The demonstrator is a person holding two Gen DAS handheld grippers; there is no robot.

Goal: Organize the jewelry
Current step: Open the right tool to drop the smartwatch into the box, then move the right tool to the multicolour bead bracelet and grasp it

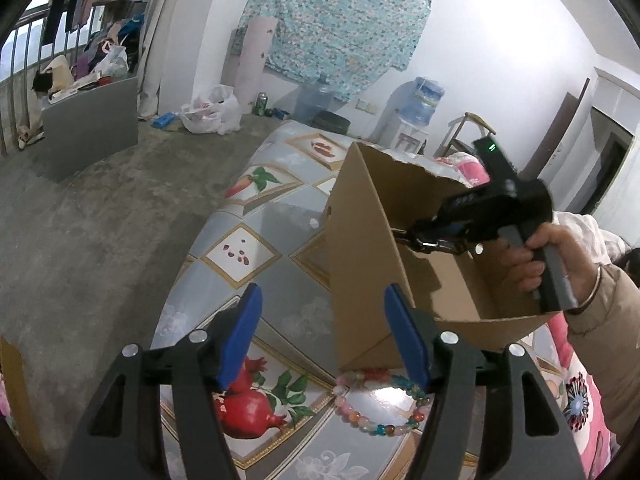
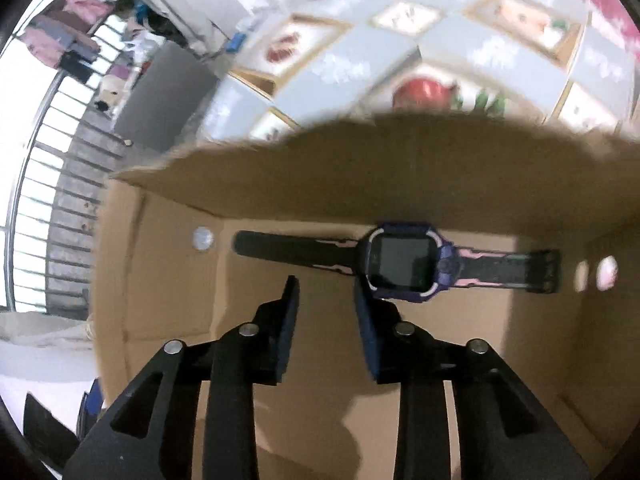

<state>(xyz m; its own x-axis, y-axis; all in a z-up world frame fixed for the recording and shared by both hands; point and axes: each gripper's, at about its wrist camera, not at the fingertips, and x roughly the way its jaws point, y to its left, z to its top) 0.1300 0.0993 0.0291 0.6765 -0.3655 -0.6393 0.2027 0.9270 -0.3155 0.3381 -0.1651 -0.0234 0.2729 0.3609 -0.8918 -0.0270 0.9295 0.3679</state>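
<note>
Inside cardboard box [image 2: 320, 360], against far wall: watch [image 2: 404, 264], flat, released by right gripper [image 2: 326, 320]. Beside box's near corner: bead bracelet [image 1: 380, 400], left gripper [image 1: 324, 336] spread, empty.

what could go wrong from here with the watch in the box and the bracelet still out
1. The bead bracelet lies right against the cardboard box wall; the open left hand-held gripper reaching for it might bump the box.
2. The open right hand-held gripper hovers just above the watch inside the box; lifting out carelessly could snag its strap.
3. The bracelet is near the table edge and could slide off.
</note>
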